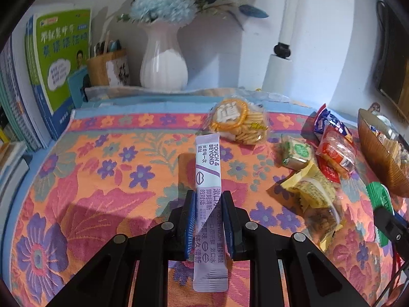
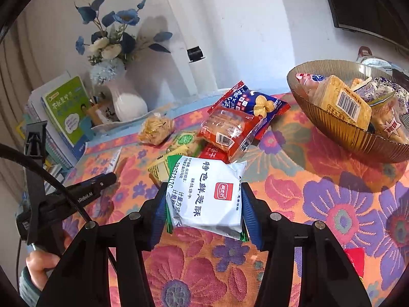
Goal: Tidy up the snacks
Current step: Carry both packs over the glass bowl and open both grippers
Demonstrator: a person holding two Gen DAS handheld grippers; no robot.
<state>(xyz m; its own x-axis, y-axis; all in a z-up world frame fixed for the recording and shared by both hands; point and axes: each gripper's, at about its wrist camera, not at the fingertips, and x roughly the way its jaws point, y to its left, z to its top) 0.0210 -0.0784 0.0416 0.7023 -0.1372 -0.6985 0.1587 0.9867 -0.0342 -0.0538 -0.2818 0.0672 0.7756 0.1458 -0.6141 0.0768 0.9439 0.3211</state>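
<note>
Only the right wrist view shows the bowl's (image 2: 340, 128) contents.

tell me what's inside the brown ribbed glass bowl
The brown ribbed glass bowl holds wrapped snacks: a yellow cake slice with a barcode label, a clear packet with a red starburst, and a purple patterned packet. Anything beneath them is covered.

Open floral cloth (image 1: 84, 184) lies left of the held sachet (image 1: 208, 179), bounded by upright books (image 1: 51, 76) at the left edge and a vase (image 1: 163, 61) at the back. To the right, a pile of snack packets (image 2: 230, 128) crowds the way toward the bowl (image 2: 340, 128), itself heaped. Bare cloth separates pile and bowl.
</note>
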